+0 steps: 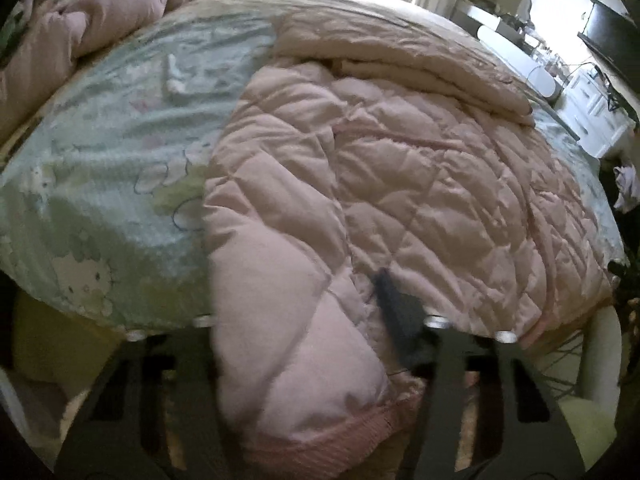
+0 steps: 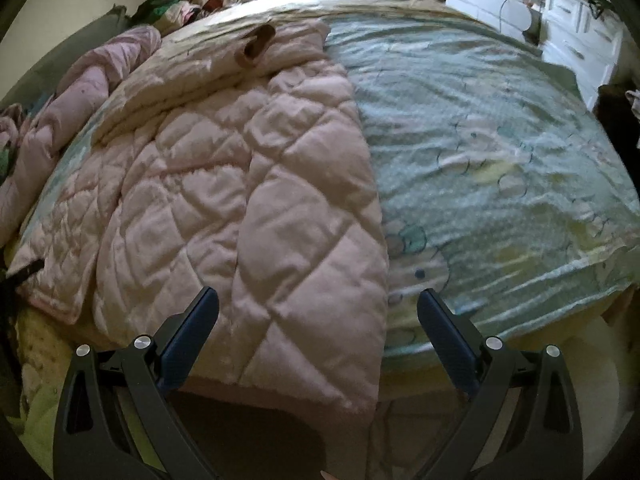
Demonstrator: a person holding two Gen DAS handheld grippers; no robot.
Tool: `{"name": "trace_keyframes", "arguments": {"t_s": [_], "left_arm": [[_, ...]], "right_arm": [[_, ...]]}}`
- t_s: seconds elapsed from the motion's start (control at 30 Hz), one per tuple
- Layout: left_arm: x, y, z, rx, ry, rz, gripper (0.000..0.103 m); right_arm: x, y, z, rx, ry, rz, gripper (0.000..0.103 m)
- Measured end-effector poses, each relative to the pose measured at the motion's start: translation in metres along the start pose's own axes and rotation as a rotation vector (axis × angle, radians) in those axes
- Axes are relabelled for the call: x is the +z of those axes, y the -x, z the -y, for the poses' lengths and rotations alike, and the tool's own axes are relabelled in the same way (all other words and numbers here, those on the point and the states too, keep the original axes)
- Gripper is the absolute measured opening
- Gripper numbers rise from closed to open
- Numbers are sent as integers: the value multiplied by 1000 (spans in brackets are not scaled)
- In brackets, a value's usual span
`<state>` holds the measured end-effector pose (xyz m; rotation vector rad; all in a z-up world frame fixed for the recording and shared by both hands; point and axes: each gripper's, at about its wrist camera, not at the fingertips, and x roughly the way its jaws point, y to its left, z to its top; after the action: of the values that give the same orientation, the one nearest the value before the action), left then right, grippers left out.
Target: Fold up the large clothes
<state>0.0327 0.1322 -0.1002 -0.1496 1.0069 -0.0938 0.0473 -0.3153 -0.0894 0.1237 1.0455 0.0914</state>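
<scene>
A pink quilted jacket (image 1: 400, 168) lies spread on the bed, with its brown-lined collar (image 2: 258, 46) at the far end. My left gripper (image 1: 320, 280) is at the jacket's near hem. A thick fold of the hem is bunched between its jaws. One dark finger (image 1: 394, 312) presses against the fold, and the other is hidden under the fabric. My right gripper (image 2: 318, 332) stands open just above the other near corner of the jacket (image 2: 240, 184), its fingers straddling the hem without touching it.
The bed wears a pale green cartoon-print sheet (image 2: 500, 140), and a small white item (image 1: 174, 76) lies on it. A rumpled pink comforter (image 2: 80, 92) is piled along the far left side. A white dresser (image 2: 580, 32) stands beyond the bed's right edge.
</scene>
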Motion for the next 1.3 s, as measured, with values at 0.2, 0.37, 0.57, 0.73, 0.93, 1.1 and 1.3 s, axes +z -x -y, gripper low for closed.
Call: {"name": "trace_keyframes", "arguments": {"t_s": [0.2,0.37,0.57,0.73,0.93,1.1,1.3], "left_arm": [[7,9,0,-22,-18,37,19],[8,12,0,-38,-13,51,17],[9,18,2,-46,-10,66,17],[14,24,4,-56,-9,90,16],[21,32,9,-54,-27,120,15],[30,40,11,-58,-29,148,15],[46,53,13,-58,-35,193,14]], "right_arm": [[-14,-14,6,40,-19,-80,99],[-25,-26,11,96,-32,-116,99],[-26,-24,12,167,-43,-93,72],[-25,-13,8,234,-17,-56,28],[-5,18,2,300,-7,63,18],[15,45,-6,335,27,189,17],[38,58,-15,375,35,292,16]]}}
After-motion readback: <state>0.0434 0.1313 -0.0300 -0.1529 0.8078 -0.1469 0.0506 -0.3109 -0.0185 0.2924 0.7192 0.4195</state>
